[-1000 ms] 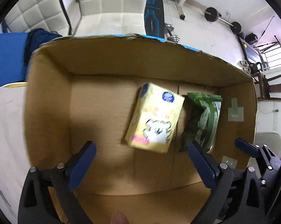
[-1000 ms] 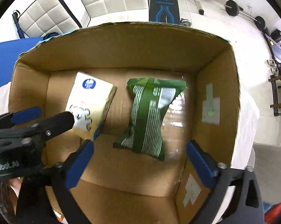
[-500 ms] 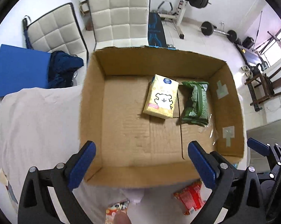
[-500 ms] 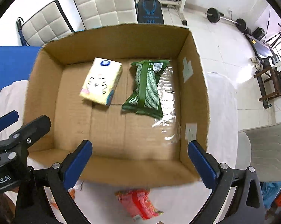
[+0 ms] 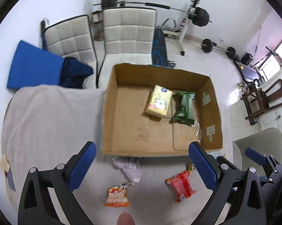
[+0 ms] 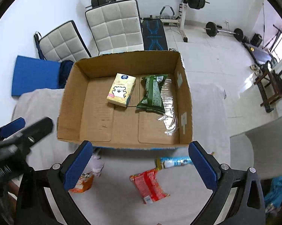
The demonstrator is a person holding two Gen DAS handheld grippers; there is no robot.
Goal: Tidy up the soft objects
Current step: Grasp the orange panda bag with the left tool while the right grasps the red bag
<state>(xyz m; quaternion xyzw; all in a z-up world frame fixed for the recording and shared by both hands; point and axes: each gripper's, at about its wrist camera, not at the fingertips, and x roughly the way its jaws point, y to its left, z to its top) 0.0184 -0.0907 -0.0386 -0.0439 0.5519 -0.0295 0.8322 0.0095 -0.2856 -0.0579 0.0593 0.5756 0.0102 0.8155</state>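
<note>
We counted one cardboard box [image 6: 69,101] at 12 o'clock, holding one yellow tissue pack [image 6: 121,90] and one green packet [image 6: 152,93] side by side. Before it lay one red packet [image 6: 148,185], one orange packet [image 5: 117,196] and one lilac cloth [image 5: 130,169]. Our left gripper [image 5: 142,168] and right gripper [image 6: 141,166] had jaws wide apart, holding nothing.

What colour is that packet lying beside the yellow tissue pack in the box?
The packet is dark green with pale stripes, clearest in the right wrist view.
</note>
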